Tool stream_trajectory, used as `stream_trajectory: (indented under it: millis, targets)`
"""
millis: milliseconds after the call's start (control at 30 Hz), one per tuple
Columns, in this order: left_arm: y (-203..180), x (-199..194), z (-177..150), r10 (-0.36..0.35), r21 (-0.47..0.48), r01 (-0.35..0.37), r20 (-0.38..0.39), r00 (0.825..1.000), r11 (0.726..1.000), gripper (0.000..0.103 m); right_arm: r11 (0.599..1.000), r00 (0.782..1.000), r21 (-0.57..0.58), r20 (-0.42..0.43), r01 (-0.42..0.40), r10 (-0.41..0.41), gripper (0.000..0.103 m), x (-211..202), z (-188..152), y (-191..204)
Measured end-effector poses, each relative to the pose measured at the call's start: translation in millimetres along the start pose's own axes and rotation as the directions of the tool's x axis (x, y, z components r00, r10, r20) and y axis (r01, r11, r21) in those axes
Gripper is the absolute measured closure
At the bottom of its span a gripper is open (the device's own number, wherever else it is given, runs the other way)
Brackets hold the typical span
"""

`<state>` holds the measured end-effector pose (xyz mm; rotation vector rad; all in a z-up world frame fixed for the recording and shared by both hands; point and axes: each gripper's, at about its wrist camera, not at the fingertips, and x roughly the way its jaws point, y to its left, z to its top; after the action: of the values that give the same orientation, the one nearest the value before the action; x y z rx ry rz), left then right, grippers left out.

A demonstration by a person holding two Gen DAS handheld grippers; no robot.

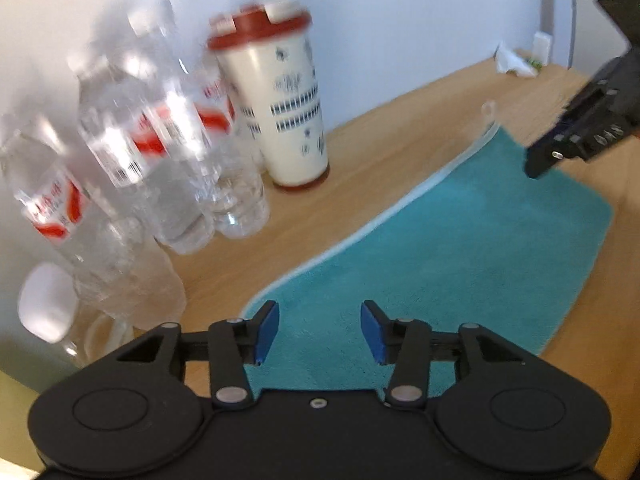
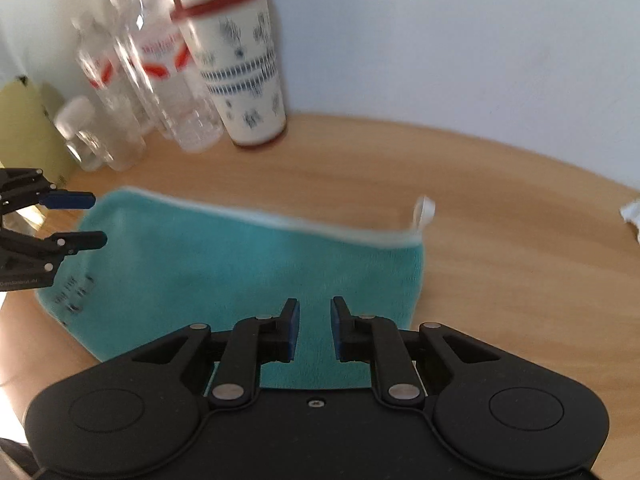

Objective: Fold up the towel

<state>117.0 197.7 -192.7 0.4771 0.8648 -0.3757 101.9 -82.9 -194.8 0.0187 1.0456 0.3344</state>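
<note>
A teal towel [image 2: 248, 268] is seen lying lengthwise across the table [image 2: 500, 240], flanked by the left gripper [image 1: 319, 330] and right gripper [image 2: 315, 328], both spread empty.

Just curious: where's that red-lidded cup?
The cup stands upright at the table's back left by the wall, beside the water bottles, beyond the towel.

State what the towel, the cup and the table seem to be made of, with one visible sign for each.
Towel: soft teal terry or microfibre, judging by its fuzzy nap and pale stitched edge.
Cup: probably glossy plastic or coated paper, cream and printed, with a red lid; blur leaves it open.
Table: wood or wood-look laminate, matte, with light grain streaks.
</note>
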Motion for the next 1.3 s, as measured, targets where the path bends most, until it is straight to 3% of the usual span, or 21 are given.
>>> stream_trajectory:
  millis: [133,233,400,567,633,733,800,900,1033,1100,1167,1300]
  targets:
    - [4.3,8.6,-6.0,0.067,-0.048,-0.070,-0.056,0.996,0.996,0.058,0.998,0.998,0.020,-0.030,0.061,-0.061,0.087,5.6,-14.3,-6.5]
    - [16.1,9.4,-10.0,0.070,-0.137,-0.080,-0.074,0.995,0.987,0.052,0.997,0.998,0.058,-0.028,0.057,-0.056,0.088,3.5,-16.2,-13.9]
    - [22.3,2.5,-2.3,0.081,-0.184,-0.103,-0.122,0.989,0.978,0.053,0.986,0.986,0.033,-0.037,0.162,-0.161,0.086,-6.9,-15.4,-12.7]
    - [11.4,-13.0,2.3,0.030,-0.217,-0.050,-0.095,0.995,0.975,0.052,0.998,0.998,0.015,0.018,0.056,-0.056,0.084,-14.1,-10.1,5.4]
    - [-2.6,-9.9,-0.8,0.063,-0.155,-0.079,-0.106,0.992,0.985,0.052,0.997,0.997,-0.021,-0.002,0.076,-0.076,0.084,-3.6,-11.7,14.0]
    - [-14.4,-9.8,-3.8,0.128,-0.113,-0.138,-0.091,0.988,0.984,0.052,0.996,0.998,0.070,-0.031,0.054,-0.052,0.084,1.8,-15.2,2.8]
    - [-19.7,-4.1,-10.6,0.104,-0.132,-0.126,-0.160,0.982,0.983,0.053,0.995,0.998,0.076,-0.035,0.062,-0.059,0.084,1.0,-20.1,-1.8]
    - [-22.4,-4.7,-14.5,0.123,-0.148,-0.148,-0.163,0.979,0.978,0.052,0.993,0.994,0.045,-0.036,0.105,-0.103,0.085,-2.6,-29.8,-0.1]
    - [-18.3,-8.2,-9.6,0.113,-0.226,-0.161,-0.212,0.971,0.961,0.051,0.986,0.994,0.128,-0.045,0.108,-0.103,0.083,-15.0,-30.8,-0.6]
    - [-17.4,-16.4,-5.9,0.091,-0.266,-0.153,-0.232,0.968,0.952,0.041,0.983,0.990,0.120,-0.020,0.140,-0.139,0.070,-32.5,-28.3,7.0]
    - [-17.5,-34.8,2.4,0.021,-0.348,-0.107,-0.241,0.970,0.931,0.029,0.977,0.989,0.152,-0.001,0.148,-0.150,0.053,-50.9,-25.6,11.4]
    - [-23.7,-79.9,17.1,0.008,-0.433,-0.108,-0.227,0.974,0.895,0.009,0.970,0.994,0.226,0.050,0.087,-0.101,0.046,-86.9,-17.8,16.9]
